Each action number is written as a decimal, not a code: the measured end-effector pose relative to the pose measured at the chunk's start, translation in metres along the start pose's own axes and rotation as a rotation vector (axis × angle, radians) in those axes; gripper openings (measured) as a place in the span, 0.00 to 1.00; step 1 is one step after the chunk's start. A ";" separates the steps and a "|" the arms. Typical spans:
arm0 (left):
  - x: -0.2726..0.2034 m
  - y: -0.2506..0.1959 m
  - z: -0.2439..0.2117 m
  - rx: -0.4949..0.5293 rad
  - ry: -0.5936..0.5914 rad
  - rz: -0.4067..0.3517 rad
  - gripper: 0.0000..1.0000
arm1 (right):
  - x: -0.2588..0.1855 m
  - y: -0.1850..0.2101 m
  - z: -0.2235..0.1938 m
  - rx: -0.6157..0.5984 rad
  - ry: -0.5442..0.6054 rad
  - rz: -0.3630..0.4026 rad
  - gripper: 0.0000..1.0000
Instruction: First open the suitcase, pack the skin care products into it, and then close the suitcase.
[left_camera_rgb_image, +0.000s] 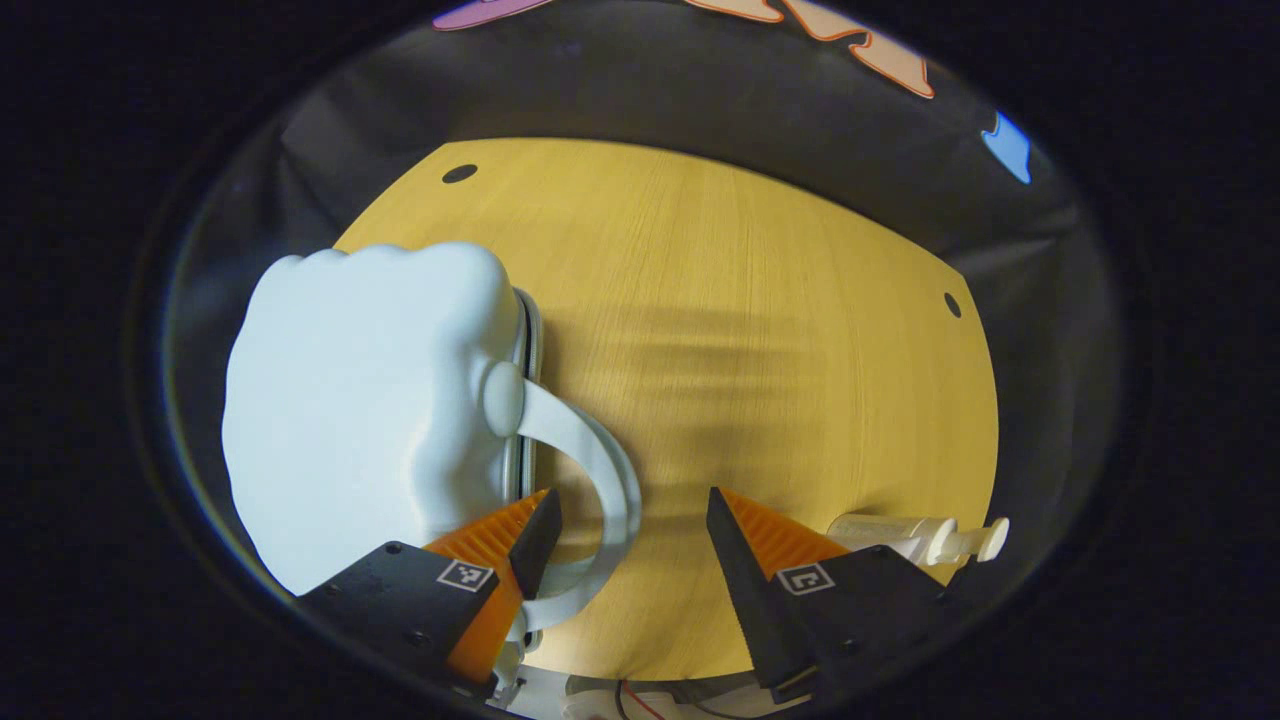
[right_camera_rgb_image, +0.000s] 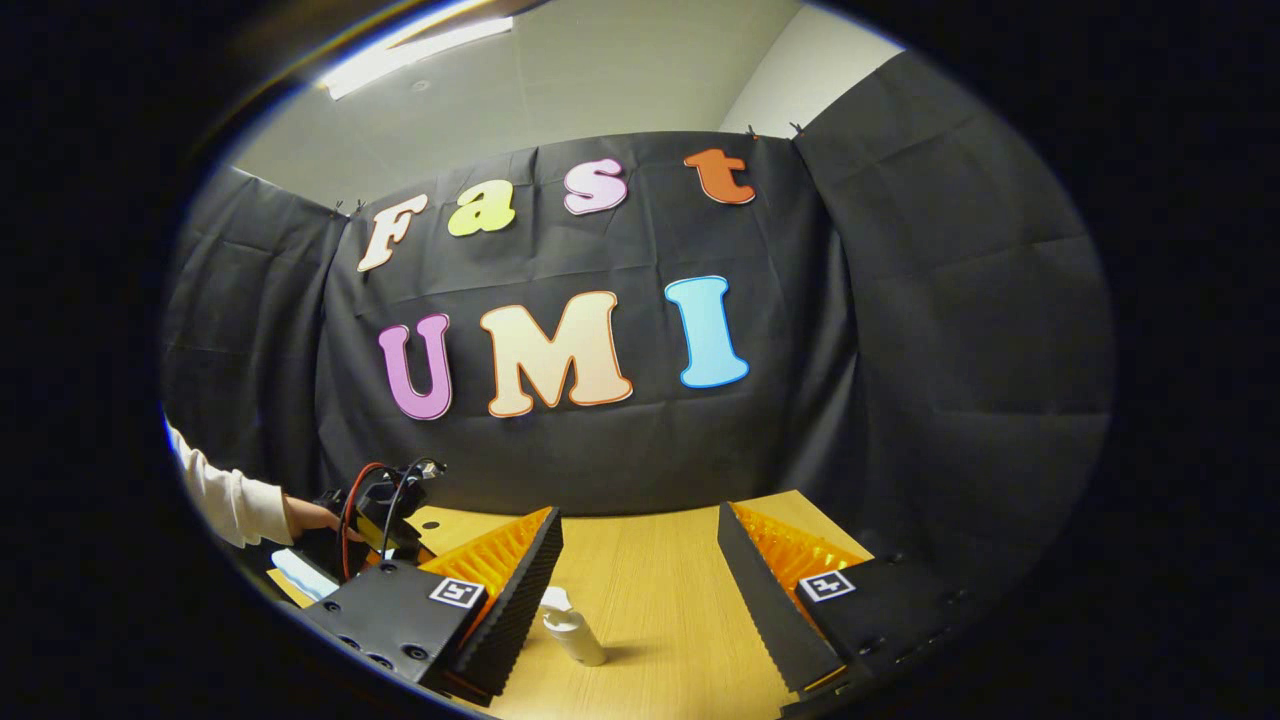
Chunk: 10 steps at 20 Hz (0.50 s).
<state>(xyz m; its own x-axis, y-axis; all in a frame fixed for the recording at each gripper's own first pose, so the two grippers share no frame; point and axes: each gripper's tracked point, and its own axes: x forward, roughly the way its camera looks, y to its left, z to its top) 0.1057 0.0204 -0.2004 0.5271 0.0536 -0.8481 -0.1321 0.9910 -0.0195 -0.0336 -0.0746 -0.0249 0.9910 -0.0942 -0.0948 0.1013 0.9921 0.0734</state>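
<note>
Table (wooden, seemingly), suitcase atop.

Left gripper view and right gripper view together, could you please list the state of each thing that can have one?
suitcase: closed, lying flat on the table
suitcase handle: arched out, looped round one finger
left gripper: open
right gripper: open, holding nothing
pump bottle: lying on its side

A bare wooden table stands before the black cloth wall, under a ceiling light.
</note>
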 end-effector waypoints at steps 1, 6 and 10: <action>0.004 0.000 0.000 0.004 0.015 0.003 0.85 | -0.001 -0.001 -0.001 -0.005 0.003 0.001 0.98; 0.018 0.005 -0.003 0.044 0.076 0.046 0.71 | -0.001 -0.004 0.000 0.024 0.016 0.008 0.98; 0.028 0.011 -0.004 0.082 0.105 0.090 0.31 | 0.000 -0.009 0.003 0.018 0.010 0.003 0.98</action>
<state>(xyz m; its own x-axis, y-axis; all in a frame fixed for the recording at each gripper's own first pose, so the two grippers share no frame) 0.1156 0.0318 -0.2270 0.4246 0.1336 -0.8955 -0.1037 0.9897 0.0985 -0.0346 -0.0834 -0.0231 0.9903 -0.0905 -0.1049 0.1003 0.9908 0.0914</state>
